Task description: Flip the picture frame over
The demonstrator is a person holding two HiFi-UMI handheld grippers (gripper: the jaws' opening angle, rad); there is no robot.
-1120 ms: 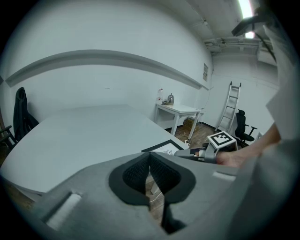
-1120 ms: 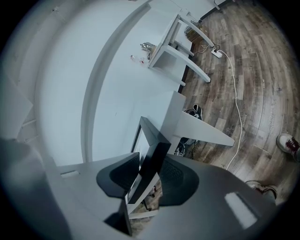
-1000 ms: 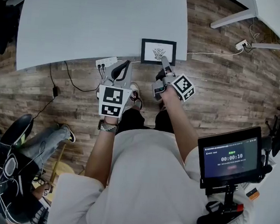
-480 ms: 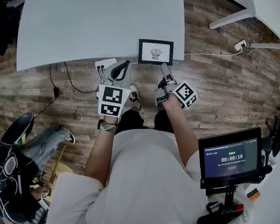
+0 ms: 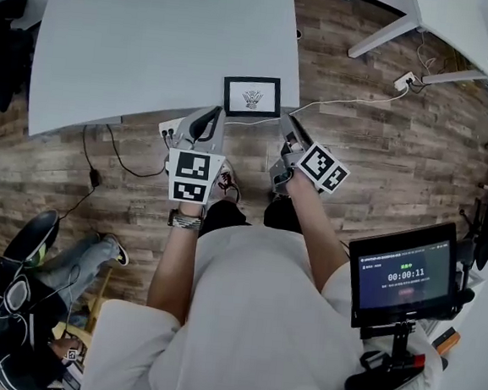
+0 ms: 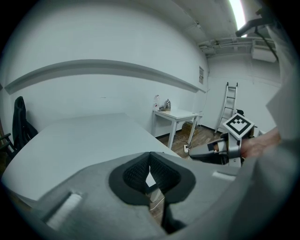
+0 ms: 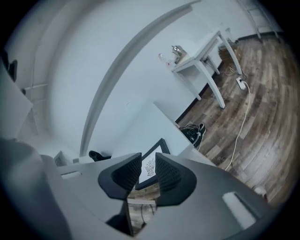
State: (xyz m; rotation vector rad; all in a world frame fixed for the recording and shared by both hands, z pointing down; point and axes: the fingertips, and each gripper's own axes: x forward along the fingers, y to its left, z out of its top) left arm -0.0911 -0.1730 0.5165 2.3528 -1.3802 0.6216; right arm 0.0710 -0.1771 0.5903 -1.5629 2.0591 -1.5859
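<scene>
The black picture frame (image 5: 252,96) lies picture side up at the front edge of the grey table (image 5: 156,29), a small drawing showing on its white mat. My right gripper (image 5: 289,128) hovers just right of and in front of the frame, not touching it. Its jaws are closing with nothing between them; the right gripper view shows the frame (image 7: 150,168) beyond the gap of that gripper (image 7: 147,158). My left gripper (image 5: 206,124) hangs off the frame's front left corner, its pads (image 6: 140,176) together on nothing. The right gripper (image 6: 220,150) also shows in the left gripper view.
A power strip (image 5: 172,126) and cables lie on the wooden floor under the table edge. A second white table (image 5: 446,21) stands at the far right, a timer screen (image 5: 402,276) at the near right. A seated person (image 5: 14,297) is at the lower left.
The right gripper, whose tip was at the frame's front right corner, has lifted off and rolled; its jaws opened wide, then narrowed. The frame still lies picture side up.
</scene>
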